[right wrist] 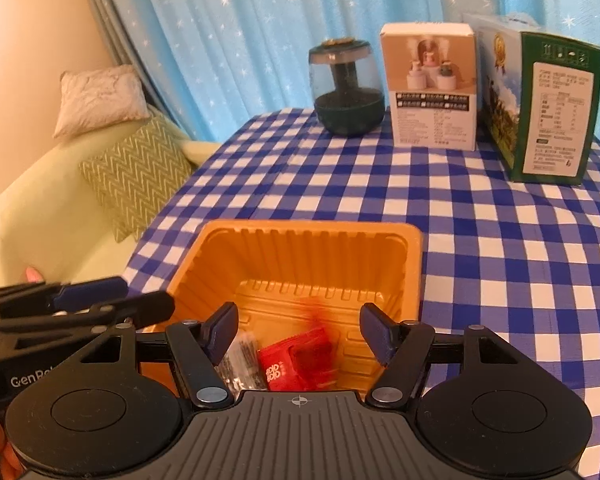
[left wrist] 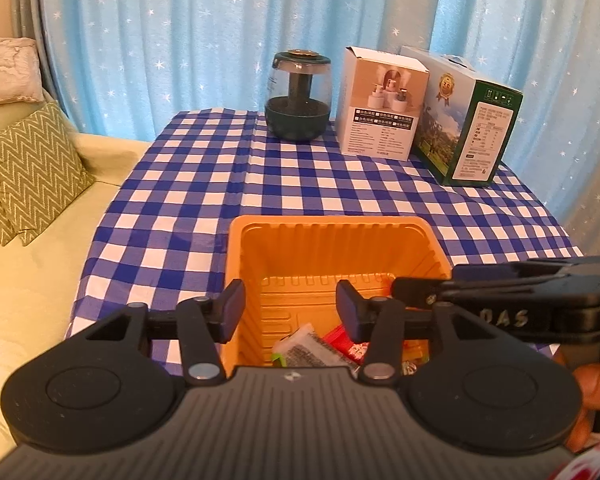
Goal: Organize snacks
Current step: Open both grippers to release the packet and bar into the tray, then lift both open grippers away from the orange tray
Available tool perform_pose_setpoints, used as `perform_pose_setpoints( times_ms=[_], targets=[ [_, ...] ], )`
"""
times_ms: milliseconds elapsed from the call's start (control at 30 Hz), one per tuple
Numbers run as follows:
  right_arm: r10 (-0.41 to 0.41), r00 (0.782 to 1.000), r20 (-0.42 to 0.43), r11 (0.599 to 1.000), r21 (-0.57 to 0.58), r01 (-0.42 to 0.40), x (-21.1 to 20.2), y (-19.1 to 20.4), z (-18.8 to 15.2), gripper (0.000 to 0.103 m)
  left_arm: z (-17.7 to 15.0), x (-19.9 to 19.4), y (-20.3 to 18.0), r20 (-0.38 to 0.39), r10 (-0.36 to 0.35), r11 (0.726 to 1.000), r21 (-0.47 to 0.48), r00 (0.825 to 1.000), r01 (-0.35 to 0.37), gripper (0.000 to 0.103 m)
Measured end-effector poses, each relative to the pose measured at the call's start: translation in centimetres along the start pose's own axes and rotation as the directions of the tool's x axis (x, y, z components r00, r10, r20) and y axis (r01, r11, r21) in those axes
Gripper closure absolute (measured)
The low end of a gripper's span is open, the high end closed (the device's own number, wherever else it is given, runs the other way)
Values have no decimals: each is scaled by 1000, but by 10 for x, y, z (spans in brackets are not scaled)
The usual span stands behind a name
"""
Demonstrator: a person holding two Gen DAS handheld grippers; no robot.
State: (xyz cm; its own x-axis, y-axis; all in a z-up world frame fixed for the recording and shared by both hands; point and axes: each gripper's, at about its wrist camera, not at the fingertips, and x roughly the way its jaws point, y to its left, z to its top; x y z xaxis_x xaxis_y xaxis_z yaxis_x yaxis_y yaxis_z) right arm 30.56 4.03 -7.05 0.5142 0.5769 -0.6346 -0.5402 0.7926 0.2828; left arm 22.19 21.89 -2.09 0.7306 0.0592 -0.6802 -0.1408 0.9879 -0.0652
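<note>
On the left, the left gripper [left wrist: 290,312] hangs over the near part of the orange tray [left wrist: 236,248], its jaws apart with nothing between them; one finger stands outside the tray's left wall, the other over its inside. Below it on the tray floor lies a pale printed packet [left wrist: 307,346], touching a red packet [left wrist: 349,346]. The tray sits near the front edge of the checked tablecloth [left wrist: 188,184], roughly midway along it.

To the right, the right gripper [right wrist: 298,330] hovers over the same tray, jaws apart and empty. The red packet [right wrist: 296,364] beneath it is smeared, so it may be falling or settling in the tray; the blur leaves that unsure. A clear crinkled wrapper [right wrist: 240,364] lies just beside it.

I judge the step to be dropping snacks into the tray, with both releases made. No loose snack shows on the cloth, only a dark green jar [left wrist: 298,98] and two boxes [left wrist: 379,104] along the back edge. The next move calls for lifting both grippers clear of the tray walls and finding any remaining snack outside these views.
</note>
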Motion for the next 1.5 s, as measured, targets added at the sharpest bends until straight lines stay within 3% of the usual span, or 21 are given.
perform_pose_setpoints(
  times_ms=[367, 600, 1033, 1500],
  targets=[
    [-101, 995, 10, 994, -31, 102, -42, -6, -13, 36, -13, -37, -7, 34, 33, 999, -2, 999, -33, 16],
    [-163, 986, 29, 985, -53, 164, -85, -9, -33, 36, -23, -70, -25, 68, 53, 998, 27, 996, -55, 3],
    [-261, 964, 59, 965, -6, 262, -155, -30, -64, 33, -43, -111, -73, 76, 13, 998, 52, 997, -17, 1],
    [-322, 945, 65, 946, 66, 318, -196, -74, -86, 32, -46, -117, -135, 62, -88, 992, 100, 994, 82, 1]
  ],
)
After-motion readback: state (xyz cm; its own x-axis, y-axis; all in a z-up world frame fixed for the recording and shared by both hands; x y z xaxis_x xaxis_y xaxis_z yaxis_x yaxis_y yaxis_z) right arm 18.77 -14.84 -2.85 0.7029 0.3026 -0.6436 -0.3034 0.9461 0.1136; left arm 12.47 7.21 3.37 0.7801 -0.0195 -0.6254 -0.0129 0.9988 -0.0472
